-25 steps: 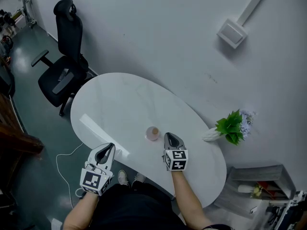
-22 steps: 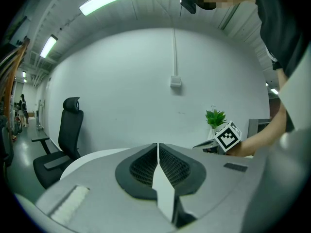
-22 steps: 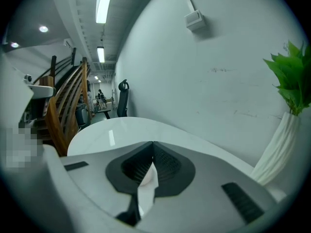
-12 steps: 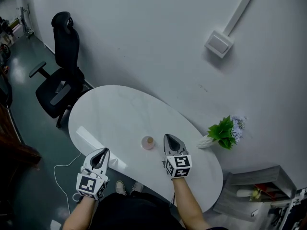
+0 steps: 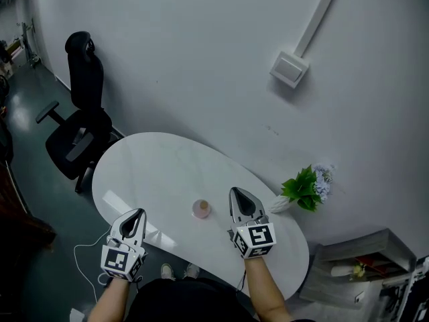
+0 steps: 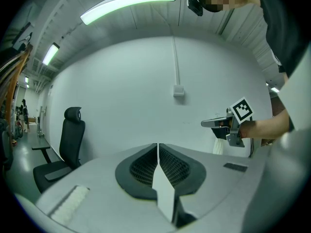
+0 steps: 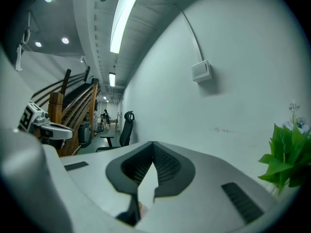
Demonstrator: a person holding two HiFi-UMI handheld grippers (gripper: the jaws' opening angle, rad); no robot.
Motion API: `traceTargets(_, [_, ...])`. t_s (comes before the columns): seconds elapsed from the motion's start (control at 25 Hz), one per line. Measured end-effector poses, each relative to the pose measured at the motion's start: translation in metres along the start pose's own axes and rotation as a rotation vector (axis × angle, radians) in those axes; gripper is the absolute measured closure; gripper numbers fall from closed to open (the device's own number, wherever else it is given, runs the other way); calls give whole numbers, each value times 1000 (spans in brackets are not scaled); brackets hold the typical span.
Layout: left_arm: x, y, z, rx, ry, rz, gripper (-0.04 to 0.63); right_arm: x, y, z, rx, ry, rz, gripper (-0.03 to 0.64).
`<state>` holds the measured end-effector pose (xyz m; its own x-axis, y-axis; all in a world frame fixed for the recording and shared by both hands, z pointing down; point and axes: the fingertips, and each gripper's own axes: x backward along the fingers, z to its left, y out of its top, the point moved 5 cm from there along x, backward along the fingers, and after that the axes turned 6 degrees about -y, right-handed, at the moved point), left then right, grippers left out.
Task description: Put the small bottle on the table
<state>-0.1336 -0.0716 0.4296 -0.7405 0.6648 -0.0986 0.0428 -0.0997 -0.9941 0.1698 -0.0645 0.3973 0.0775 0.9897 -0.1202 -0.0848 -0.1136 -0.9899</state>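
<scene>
A person is holding two grippers over a white oval table (image 5: 154, 166). The small bottle (image 5: 201, 208) is standing upright on the table, between the grippers and touching neither. The left gripper (image 5: 139, 212) is hovering at the table's near edge, jaws pressed together, gripping nothing. The right gripper (image 5: 236, 192) is hovering just beside the bottle, jaws likewise closed and empty.

the small bottle (image 5: 201, 208) stands upright on the white tabletop (image 5: 161, 173). it is pinkish with a tan cap, near the front edge.
</scene>
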Motion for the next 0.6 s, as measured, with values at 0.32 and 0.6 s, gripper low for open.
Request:
traceTargets(0.32, [-5, 4, 2, 17, 0, -23, 581, 33, 28, 4, 36, -20, -76, 611])
traceTargets(0.6, [-7, 1, 1, 28, -15, -14, 581, 65, 39, -3, 38, -72, -97, 611])
